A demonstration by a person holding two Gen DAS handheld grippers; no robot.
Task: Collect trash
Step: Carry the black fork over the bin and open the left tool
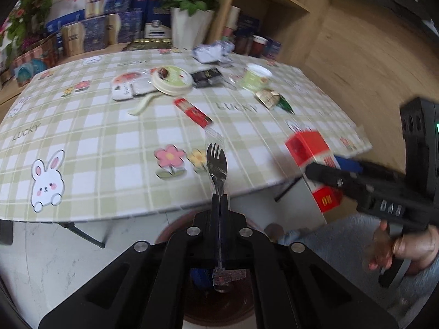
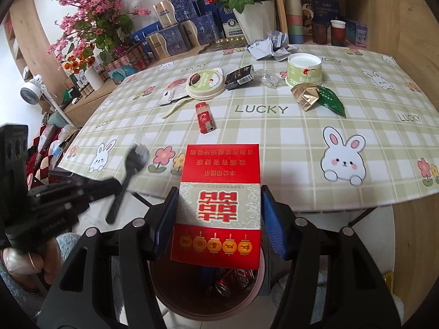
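My left gripper (image 1: 220, 201) is shut on a black plastic fork in a clear wrapper (image 1: 216, 161), held over the table's near edge. My right gripper (image 2: 218, 208) is shut on a red and white cigarette carton (image 2: 219, 200), with its blue pads against both sides. Below both grippers stands a round brown trash bin (image 2: 170, 304) on the floor, with a red drink can (image 2: 234, 279) inside. From the left wrist view the carton (image 1: 308, 149) and right gripper (image 1: 329, 174) show at the right. The fork (image 2: 131, 170) appears blurred at the left of the right wrist view.
On the checked tablecloth (image 2: 301, 142) lie a red lighter (image 2: 205, 118), a round lid (image 2: 205, 83), a black pack (image 2: 239, 77), a green cup (image 2: 304, 70), a gold and green wrapper (image 2: 318, 96), crumpled paper (image 2: 270, 45) and a pale spoon (image 2: 175, 108). Boxes and flower pots stand behind.
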